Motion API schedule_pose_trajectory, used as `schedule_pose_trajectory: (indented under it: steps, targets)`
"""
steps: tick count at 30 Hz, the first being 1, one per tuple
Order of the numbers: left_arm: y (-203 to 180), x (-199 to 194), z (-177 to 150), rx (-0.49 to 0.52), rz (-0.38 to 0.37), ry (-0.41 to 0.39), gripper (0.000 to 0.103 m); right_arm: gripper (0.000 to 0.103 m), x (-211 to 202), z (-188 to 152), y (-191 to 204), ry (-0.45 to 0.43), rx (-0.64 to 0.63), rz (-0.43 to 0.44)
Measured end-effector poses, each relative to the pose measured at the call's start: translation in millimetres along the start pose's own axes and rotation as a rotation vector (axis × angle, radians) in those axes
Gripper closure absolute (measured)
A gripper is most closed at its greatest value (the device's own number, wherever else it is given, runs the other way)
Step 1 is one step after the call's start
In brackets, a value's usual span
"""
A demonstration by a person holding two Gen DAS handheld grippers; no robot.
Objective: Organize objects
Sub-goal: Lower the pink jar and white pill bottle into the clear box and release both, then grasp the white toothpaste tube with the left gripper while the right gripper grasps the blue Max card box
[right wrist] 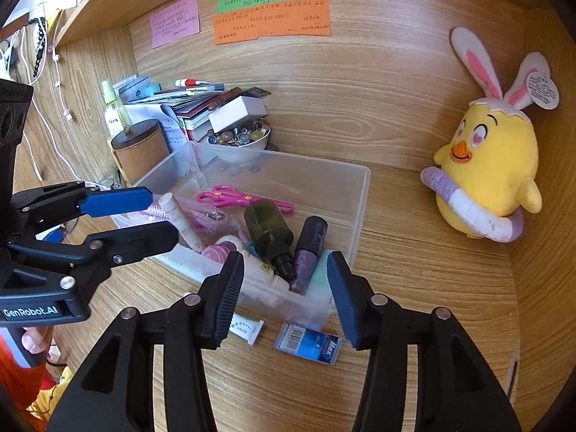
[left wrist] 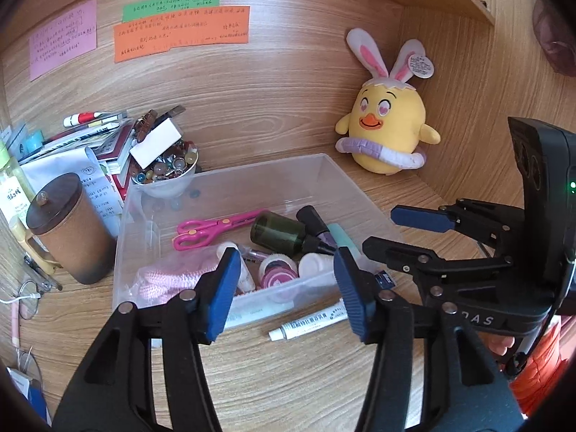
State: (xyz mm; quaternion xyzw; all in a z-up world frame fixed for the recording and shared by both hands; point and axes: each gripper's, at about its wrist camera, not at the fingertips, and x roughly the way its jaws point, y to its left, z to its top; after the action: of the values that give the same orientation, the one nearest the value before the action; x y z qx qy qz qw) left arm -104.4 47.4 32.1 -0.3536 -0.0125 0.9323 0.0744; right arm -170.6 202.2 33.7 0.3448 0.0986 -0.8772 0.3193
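A clear plastic bin [left wrist: 230,176] [right wrist: 354,194] sits on the wooden desk. It holds pink scissors [left wrist: 216,228] [right wrist: 230,196], a dark green bottle [left wrist: 284,234] [right wrist: 268,230], a purple tube [right wrist: 309,252], round jars and a pink pouch [left wrist: 169,280]. A white ointment tube [left wrist: 309,324] [right wrist: 246,329] and a small blue box [right wrist: 309,345] lie on the desk in front of the bin. My left gripper [left wrist: 286,288] [right wrist: 151,212] is open and empty above the bin's near edge. My right gripper [right wrist: 286,291] [left wrist: 388,230] is open and empty above the bin's near right corner.
A yellow chick plush [left wrist: 388,126] [right wrist: 486,176] stands in the right back corner. A brown lidded jar [left wrist: 68,226], a bowl of beads [left wrist: 169,172] and a stack of books [left wrist: 90,140] crowd the left. Sticky notes [left wrist: 180,32] hang on the back wall.
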Motion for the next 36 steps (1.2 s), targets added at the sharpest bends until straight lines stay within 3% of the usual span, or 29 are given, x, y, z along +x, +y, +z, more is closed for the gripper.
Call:
schedule_pose_trajectory:
  steps: [7, 19, 29, 34, 36]
  targets:
    - [-9, 1, -23, 0.052, -0.013, 0.044, 0.044, 0.052, -4, -19, -12, 0.034, 0.02, -0.019]
    - [-14, 68, -46, 0.056, -0.05, 0.25, 0.044, 0.048, 31, -55, -26, 0.191, 0.087, -0.031]
    - [-28, 76, -46, 0.117, -0.098, 0.245, 0.044, 0.044, 41, -60, -19, 0.224, 0.037, -0.019]
    - [-30, 82, -48, 0.142, -0.117, 0.277, 0.07, 0.044, 42, -62, -18, 0.221, 0.023, -0.028]
    - [-30, 83, -52, 0.147, -0.121, 0.288, 0.075, 0.045, 43, -62, -19, 0.219, 0.023, -0.033]
